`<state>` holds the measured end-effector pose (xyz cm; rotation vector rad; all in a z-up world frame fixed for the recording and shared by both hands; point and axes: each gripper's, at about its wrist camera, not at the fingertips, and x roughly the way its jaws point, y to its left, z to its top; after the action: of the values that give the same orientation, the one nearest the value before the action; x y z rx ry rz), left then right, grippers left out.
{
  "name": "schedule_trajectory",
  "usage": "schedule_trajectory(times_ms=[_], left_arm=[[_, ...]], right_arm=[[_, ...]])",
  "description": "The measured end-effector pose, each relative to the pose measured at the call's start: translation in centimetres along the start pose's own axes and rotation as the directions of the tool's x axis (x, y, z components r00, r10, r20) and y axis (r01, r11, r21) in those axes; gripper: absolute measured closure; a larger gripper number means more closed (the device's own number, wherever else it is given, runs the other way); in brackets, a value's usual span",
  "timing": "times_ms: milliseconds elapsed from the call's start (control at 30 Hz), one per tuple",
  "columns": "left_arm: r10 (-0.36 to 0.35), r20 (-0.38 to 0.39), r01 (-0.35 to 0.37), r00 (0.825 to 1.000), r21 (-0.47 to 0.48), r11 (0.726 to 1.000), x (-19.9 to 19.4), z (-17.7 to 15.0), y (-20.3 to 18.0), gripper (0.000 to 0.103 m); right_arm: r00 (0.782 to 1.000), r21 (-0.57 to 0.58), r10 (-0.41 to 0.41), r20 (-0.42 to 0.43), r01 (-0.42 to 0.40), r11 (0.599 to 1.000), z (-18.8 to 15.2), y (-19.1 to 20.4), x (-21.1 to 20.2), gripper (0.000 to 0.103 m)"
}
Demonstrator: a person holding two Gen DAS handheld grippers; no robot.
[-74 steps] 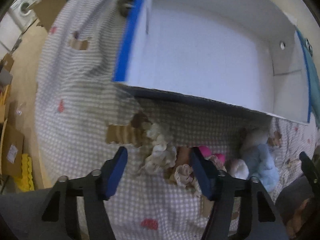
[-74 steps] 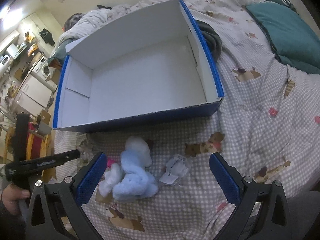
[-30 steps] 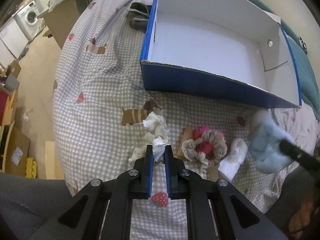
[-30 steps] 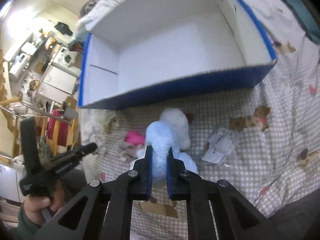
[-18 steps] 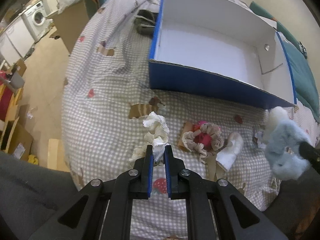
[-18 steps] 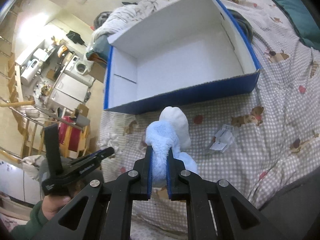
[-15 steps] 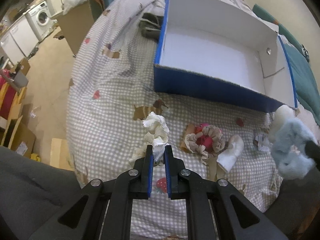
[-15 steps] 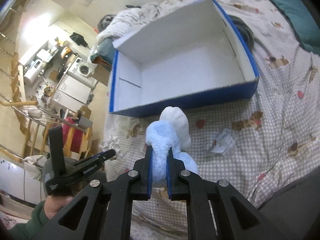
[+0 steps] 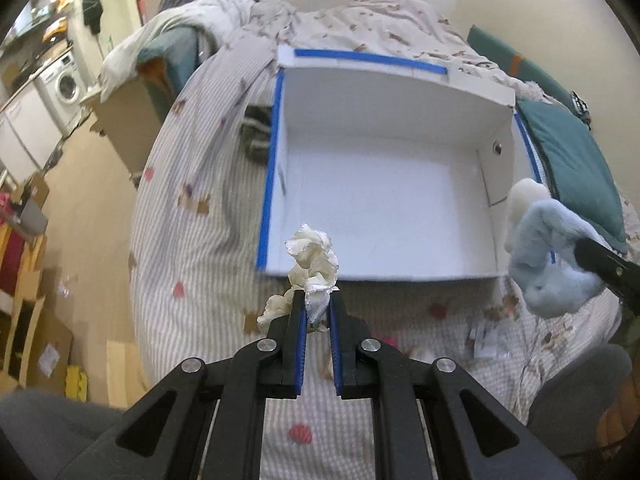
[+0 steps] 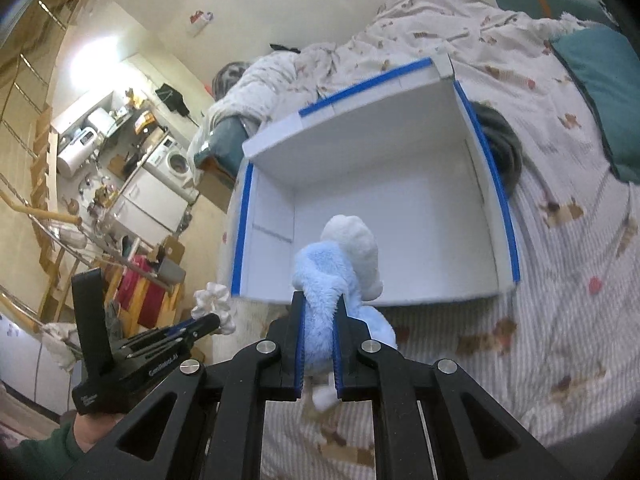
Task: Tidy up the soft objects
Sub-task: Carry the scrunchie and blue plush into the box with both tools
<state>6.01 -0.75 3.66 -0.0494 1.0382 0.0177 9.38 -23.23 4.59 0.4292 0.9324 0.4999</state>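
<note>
left gripper (image 9: 317, 312) clamped on cream scrunchie (image 9: 312, 264), right gripper (image 10: 320, 320) on blue plush (image 10: 340, 268) — both raised before my empty box (image 9: 380, 200); nothing dropped in yet — more left on bed (image 9: 192, 240).

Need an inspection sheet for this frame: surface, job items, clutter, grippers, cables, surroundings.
Surface: bed under a checked sheet with dog and strawberry prints.
Job's things: open box, white inside with blue edges, nothing seen inside; cream scrunchie and blue plush toy both lifted in front of it.
Clutter: crumpled plastic wrapper and a pink item on the sheet; dark garment beside the box.
Grippers: left gripper jaws shut on the scrunchie; right gripper jaws shut on the plush.
Cables: nothing seen.
Surroundings: teal pillow, washing machine, cardboard boxes on the floor.
</note>
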Motion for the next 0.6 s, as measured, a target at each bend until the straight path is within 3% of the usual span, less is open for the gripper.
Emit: schedule_trajectory(times_ms=[333,600], left_arm=[[-0.005,-0.003,0.005,1.0,0.044,0.999,3.0,3.9,-1.8,0.093],[-0.022,-0.023,0.024,1.0,0.07,0.997,6.6,5.1,-3.2,0.093]], right_arm=[[0.998,0.011,-0.048,0.049,0.048,0.999,3.1,-1.2,3.1,0.09],[0.997,0.029,-0.065,0.027,0.065,0.997,2.7,-3.1,6.4,0.09]])
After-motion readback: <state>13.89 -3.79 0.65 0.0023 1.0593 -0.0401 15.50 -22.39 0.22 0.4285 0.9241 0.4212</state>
